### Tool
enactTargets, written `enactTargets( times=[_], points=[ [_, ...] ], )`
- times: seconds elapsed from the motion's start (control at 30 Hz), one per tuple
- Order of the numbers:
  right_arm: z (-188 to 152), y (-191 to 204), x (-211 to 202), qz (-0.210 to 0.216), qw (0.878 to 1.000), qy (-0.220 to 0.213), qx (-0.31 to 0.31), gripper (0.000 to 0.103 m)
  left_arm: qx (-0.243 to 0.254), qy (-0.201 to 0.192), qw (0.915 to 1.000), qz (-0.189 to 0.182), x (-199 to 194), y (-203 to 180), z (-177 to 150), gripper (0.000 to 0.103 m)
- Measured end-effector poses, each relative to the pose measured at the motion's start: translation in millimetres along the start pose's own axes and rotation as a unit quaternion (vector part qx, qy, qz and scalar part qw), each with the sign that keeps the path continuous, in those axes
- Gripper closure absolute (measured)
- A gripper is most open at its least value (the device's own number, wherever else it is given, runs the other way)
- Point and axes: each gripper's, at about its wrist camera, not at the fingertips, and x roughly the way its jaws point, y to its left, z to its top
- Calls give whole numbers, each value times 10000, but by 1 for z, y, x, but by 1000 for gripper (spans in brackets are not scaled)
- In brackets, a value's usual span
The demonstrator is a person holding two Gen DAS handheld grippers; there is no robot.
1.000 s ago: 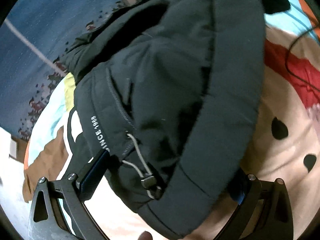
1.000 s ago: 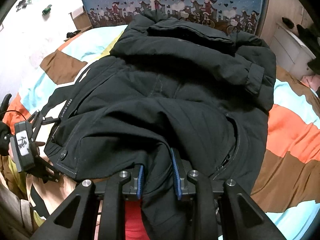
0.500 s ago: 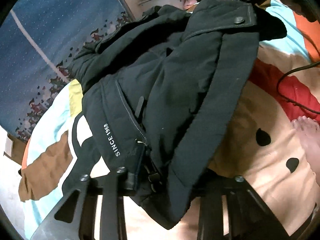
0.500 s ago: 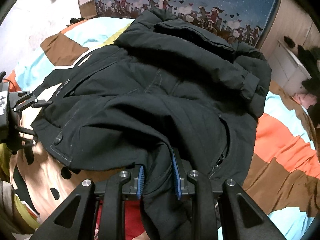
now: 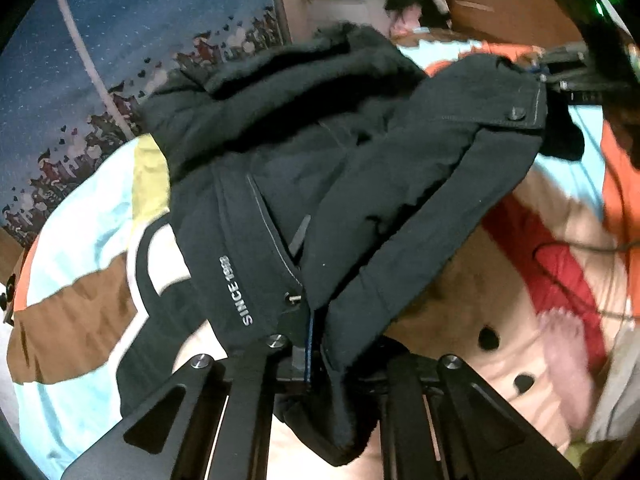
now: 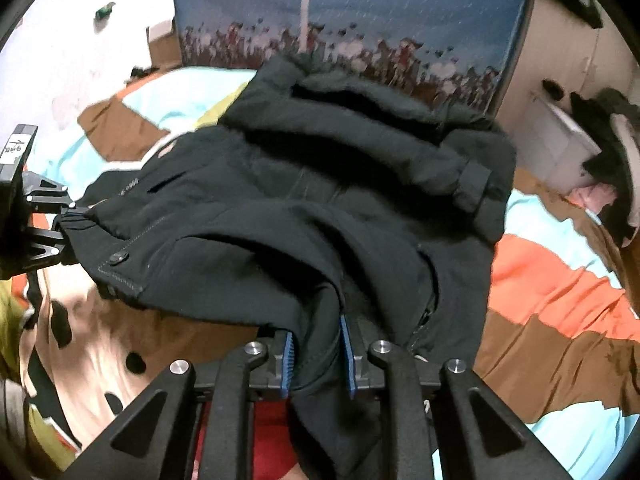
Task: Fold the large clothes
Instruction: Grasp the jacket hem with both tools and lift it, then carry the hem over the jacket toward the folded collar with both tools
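Black padded jacket (image 6: pixel 320 216) lies bunched on a bed, spread over a patchwork bedspread (image 6: pixel 560 280) of orange, brown, pale blue and yellow blocks. Hood end points toward the blue headboard (image 6: pixel 360 8) printed with small figures and hearts.

Left hand-held gripper (image 5: pixel 308 344): jaws have just been closing and now pinch the jacket's hem edge near the zip; fabric sits between the pads. From the right wrist view, this gripper (image 6: pixel 60 216) shows at the jacket's left corner, clamped on cloth, that corner raised off the bedspread.

Right hand-held gripper (image 6: pixel 318 354): blue pads (image 6: pixel 287 356) pressed on a fold of the jacket's lower edge, cloth draping down between and below them. Its jaws have just been closing a little further.

Writing: "SINCE 1968" (image 5: pixel 236 292) in white letters along a front panel, beside the zip. A snap button (image 5: pixel 518 112) on the flap at the far corner.

Beyond the bed: a white nightstand (image 6: pixel 560 152), dark clothes piled on it. A thin black cable (image 5: pixel 576 248) lies across the red patch.
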Motion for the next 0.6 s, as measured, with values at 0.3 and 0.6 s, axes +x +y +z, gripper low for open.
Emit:
enactTargets(
  times=[0.3,0.6],
  points=[
    [35,-22,-15,-247,9979,-534,268,87,-127,-587,9981,148,-35,29,62,95],
    [65,-45,-19,-374,9944,-907,395,87,-263,-887,9951,345,-44,52,108,96]
  ],
)
